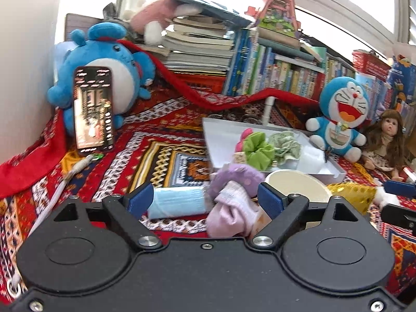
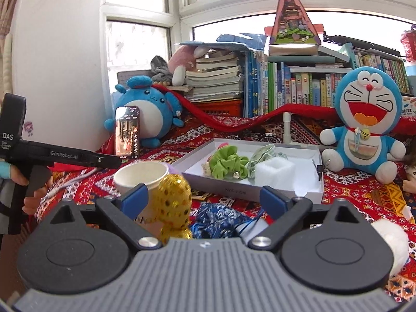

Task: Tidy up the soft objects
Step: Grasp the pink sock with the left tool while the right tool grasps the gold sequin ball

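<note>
A white shallow box (image 1: 335,173) (image 2: 223,184) holds a green scrunchie (image 1: 257,149) (image 2: 227,165), a pale patterned scrunchie (image 1: 284,143) (image 2: 262,158) and a white foam block (image 2: 274,173). My left gripper (image 1: 206,199) is open over a pale pink sock (image 1: 231,213), with a purple scrunchie (image 1: 235,178) and a folded blue mask (image 1: 176,202) between its fingers. My right gripper (image 2: 205,199) is open above a gold sequin pouch (image 2: 175,202) and a blue patterned pouch (image 2: 218,219).
A paper cup (image 1: 296,184) (image 2: 141,175) stands by the box. A Doraemon plush (image 1: 340,117) (image 2: 366,122), a blue plush (image 1: 104,59) with a phone (image 1: 93,109) leaning on it, a doll (image 1: 384,135), stacked books (image 1: 202,44) and a white cable (image 1: 67,179) surround the patterned cloth.
</note>
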`<state>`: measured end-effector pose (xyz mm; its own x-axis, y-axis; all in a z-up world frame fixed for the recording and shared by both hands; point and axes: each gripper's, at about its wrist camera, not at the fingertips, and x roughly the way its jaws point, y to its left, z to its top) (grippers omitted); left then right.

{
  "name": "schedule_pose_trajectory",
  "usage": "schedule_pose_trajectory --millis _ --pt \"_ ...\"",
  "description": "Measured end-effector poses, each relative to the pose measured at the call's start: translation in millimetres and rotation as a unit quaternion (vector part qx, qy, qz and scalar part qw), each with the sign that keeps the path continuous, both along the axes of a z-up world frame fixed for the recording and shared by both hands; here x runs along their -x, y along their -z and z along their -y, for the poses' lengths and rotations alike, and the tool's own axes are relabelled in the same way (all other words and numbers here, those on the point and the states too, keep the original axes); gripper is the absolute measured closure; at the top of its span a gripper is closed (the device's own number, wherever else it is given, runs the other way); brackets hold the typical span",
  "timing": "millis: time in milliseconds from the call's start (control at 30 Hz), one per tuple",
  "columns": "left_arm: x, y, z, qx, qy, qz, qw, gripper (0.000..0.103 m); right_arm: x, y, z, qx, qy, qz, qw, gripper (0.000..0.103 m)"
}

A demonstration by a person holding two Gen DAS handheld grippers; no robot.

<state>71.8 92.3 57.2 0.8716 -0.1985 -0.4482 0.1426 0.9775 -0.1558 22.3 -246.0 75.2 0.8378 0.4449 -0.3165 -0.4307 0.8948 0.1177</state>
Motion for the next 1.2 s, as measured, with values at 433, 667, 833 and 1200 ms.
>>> schedule_pose_trajectory --millis 433,667,833,1200 --pt "8 41 3 -0.001 -0.007 0.002 1.0 0.018 12 20 -17 0.038 0.008 0.001 0.999 0.004" --pt "-2 51 5 0.042 -0.01 -0.033 0.9985 0.039 24 35 -35 0.064 0.011 0.008 0.998 0.004" --pt "-8 54 4 0.072 -0.008 -0.042 0.9965 0.046 28 42 -45 0.092 0.016 0.019 0.996 0.007" --pt "-18 60 7 0.089 -0.001 -0.051 0.9947 0.061 24 48 -49 0.094 0.016 0.013 0.995 0.019"
